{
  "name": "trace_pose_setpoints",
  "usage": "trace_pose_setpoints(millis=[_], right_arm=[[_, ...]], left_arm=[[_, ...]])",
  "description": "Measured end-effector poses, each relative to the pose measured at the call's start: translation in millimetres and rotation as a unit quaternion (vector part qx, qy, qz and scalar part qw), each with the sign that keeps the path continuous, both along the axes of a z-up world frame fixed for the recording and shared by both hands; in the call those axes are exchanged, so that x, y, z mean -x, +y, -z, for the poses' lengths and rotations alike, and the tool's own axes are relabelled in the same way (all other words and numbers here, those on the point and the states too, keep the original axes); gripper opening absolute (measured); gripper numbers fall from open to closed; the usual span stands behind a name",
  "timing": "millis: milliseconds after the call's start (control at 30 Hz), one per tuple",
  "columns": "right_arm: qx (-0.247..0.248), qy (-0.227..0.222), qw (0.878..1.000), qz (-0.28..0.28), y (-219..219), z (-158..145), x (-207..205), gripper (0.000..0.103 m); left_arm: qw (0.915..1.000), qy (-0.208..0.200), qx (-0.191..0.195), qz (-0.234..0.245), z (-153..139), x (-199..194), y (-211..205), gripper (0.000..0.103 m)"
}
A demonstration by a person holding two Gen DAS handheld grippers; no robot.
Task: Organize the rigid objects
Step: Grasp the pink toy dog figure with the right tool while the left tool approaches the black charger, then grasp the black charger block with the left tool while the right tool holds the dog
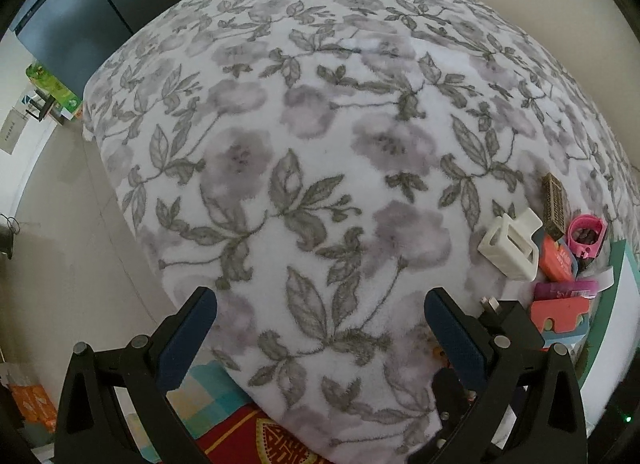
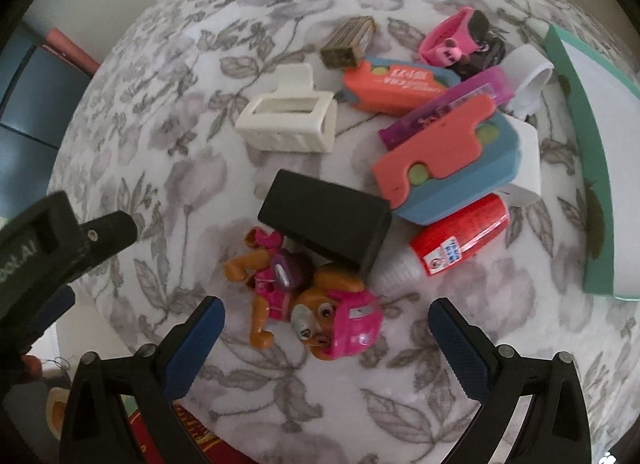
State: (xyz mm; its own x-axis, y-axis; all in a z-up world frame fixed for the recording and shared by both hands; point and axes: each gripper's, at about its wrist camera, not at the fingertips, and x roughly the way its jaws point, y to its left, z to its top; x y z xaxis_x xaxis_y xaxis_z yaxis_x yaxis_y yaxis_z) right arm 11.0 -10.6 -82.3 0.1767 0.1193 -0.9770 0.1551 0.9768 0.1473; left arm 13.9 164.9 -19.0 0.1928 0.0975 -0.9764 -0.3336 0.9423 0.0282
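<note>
Nothing sorted: clutter heaped beside teal box (image 2: 592, 168) (box looks empty). Right gripper (image 2: 326, 318) wide open, empty, above toy pup (image 2: 316, 304). Left gripper (image 1: 320, 306) wide open, empty.

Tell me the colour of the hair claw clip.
Cream white hair claw clip; clearest in the right wrist view.

both wrist views look down close over the floral blanket (image 1: 312, 136), sharing the white clip (image 2: 288, 120).

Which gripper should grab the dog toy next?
Right. The right gripper is open, with the dog toy just ahead of its fingers; the left gripper is open over bare blanket.
</note>
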Motion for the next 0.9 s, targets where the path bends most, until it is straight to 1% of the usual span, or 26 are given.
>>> trace_pose_setpoints(millis=[67, 133, 200, 333, 467, 533, 600, 767, 900], right_arm=[[0.002, 0.006, 1.000, 0.003, 2.2, 3.8, -3.0, 0.101], [0.004, 0.008, 1.000, 0.011, 2.1, 7.5, -5.4, 0.093], [0.002, 0.005, 1.000, 0.016, 0.7, 8.1, -6.0, 0.090], [-0.004, 0.000, 1.000, 0.013, -0.2, 5.8, -2.1, 0.079], [-0.011, 0.001, 1.000, 0.005, -4.0, 2.7, 5.4, 0.071], [-0.015, 0.003, 1.000, 0.006, -7.4, 0.6, 8.0, 0.065], [-0.019, 0.005, 1.000, 0.007, -15.2, -5.8, 13.7, 0.065], [-0.032, 0.016, 0.999, 0.014, -30.7, -2.2, 14.9, 0.065], [-0.029, 0.025, 0.999, 0.017, -45.7, -2.0, 17.8, 0.065]], left_arm=[[1.0000, 0.000, 0.004, 0.000, -0.1, 0.1, -0.3, 0.103], [1.0000, 0.000, 0.009, 0.002, 0.1, -0.1, -1.0, 0.103], [0.9999, 0.000, 0.016, 0.005, 0.5, -0.1, -2.1, 0.103], [0.9994, 0.004, 0.033, 0.013, 2.1, -0.9, -5.5, 0.103], [0.9989, 0.005, 0.043, 0.020, 2.6, -1.2, -10.5, 0.103], [0.9985, 0.006, 0.048, 0.025, 3.7, -1.7, -13.0, 0.103], [0.9982, 0.008, 0.051, 0.031, 4.0, -1.2, -17.9, 0.103], [0.9969, 0.010, 0.059, 0.051, 6.4, -4.1, -29.8, 0.103], [0.9956, 0.009, 0.066, 0.065, 7.3, -6.2, -40.8, 0.103]])
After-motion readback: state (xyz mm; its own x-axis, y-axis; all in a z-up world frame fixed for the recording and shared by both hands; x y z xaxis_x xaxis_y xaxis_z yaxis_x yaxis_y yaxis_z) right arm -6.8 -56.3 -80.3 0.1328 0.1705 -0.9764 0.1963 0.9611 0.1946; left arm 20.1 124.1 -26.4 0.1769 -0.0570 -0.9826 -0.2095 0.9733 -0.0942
